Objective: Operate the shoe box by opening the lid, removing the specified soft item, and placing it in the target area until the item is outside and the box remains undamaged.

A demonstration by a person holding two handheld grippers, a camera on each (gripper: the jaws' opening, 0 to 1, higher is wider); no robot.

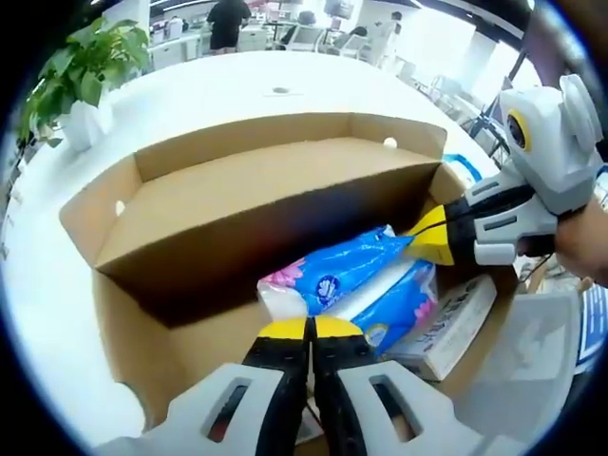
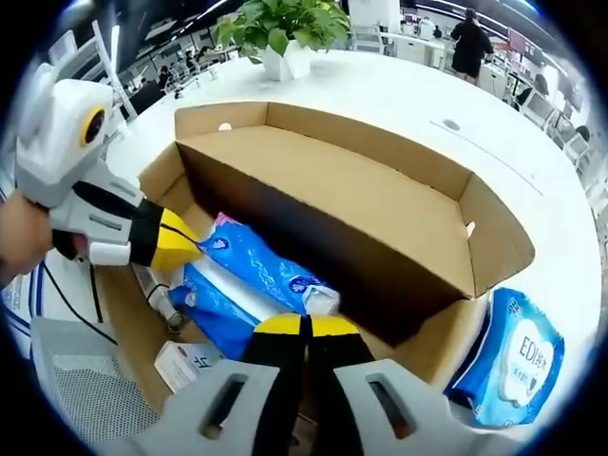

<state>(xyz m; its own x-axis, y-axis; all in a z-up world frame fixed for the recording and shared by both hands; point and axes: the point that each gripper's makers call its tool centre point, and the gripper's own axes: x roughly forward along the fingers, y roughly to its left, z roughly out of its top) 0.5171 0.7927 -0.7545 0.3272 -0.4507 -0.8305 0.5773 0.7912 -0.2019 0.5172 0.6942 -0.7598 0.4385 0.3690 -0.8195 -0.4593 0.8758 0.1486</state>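
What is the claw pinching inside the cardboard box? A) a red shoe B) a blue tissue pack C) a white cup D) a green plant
B: the right claw is closed on a corner of the blue tissue pack lying inside the open cardboard box, while the left claw is shut just in front of the pack.

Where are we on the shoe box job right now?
Done: the cardboard box stands open, its lid folded up. In hand: the right tool pinches a corner of the blue tissue pack, which sits inside; the left tool hovers shut beside it. Left: lift the pack out and set it on the white table.
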